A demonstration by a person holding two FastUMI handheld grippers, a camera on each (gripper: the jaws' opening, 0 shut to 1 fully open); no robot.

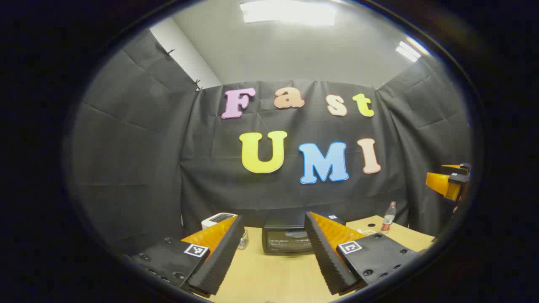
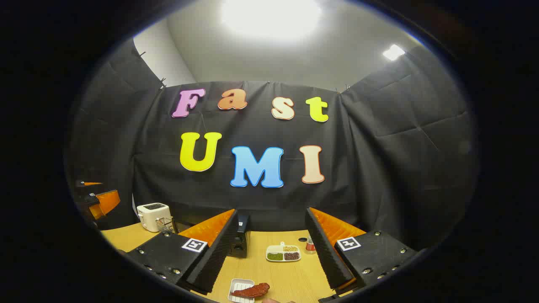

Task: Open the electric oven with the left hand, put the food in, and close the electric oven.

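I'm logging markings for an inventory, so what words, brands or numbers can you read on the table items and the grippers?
No word or number on them can be read.
bottle: label too small to read.
electric oven: front markings blurred.
left gripper and right gripper: square black-and-white code tags, a pattern, no words.

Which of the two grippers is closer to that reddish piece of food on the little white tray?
Right. The right gripper hangs open just above the food, which lies on the table just ahead of its fingers. The left gripper faces the black oven instead.
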